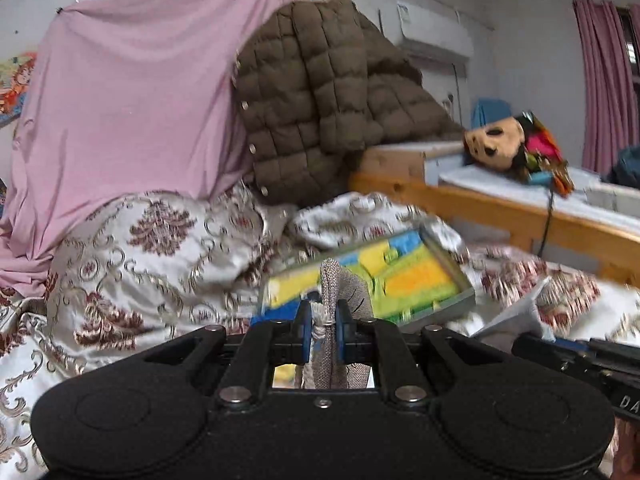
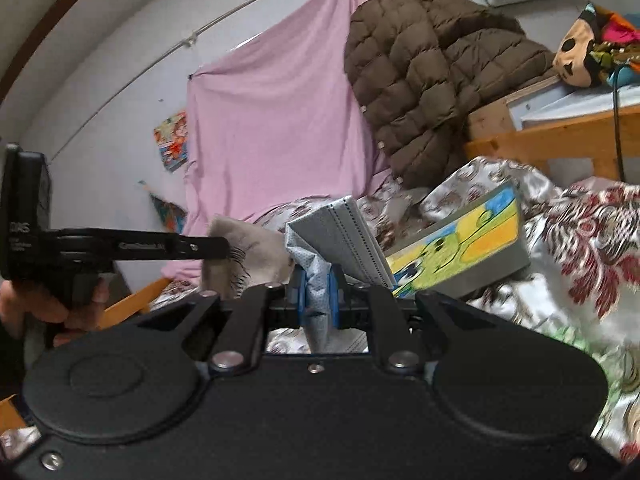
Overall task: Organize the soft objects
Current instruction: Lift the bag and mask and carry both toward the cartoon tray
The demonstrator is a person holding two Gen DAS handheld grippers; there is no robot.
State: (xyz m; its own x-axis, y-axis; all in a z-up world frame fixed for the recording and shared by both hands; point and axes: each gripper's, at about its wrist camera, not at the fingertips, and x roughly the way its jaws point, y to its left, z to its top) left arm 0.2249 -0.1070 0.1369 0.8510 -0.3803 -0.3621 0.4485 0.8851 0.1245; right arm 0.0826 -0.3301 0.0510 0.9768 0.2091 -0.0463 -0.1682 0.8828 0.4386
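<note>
Above the patterned quilt, both tools hold soft pieces in the air. The left gripper has its blue pads pressed together on a grey woven cloth, which stands up between them and carries a dark eyelash-like print. The right gripper pinches a crumpled blue-grey face mask, its pleated sheet rising just above the pads. From the right wrist view, the left gripper sits to the left of the mask, a hand on its handle. A colourful picture box lies tilted on the quilt just behind the mask. A brown puffer jacket hangs beyond the quilt, beside a pink sheet.
</note>
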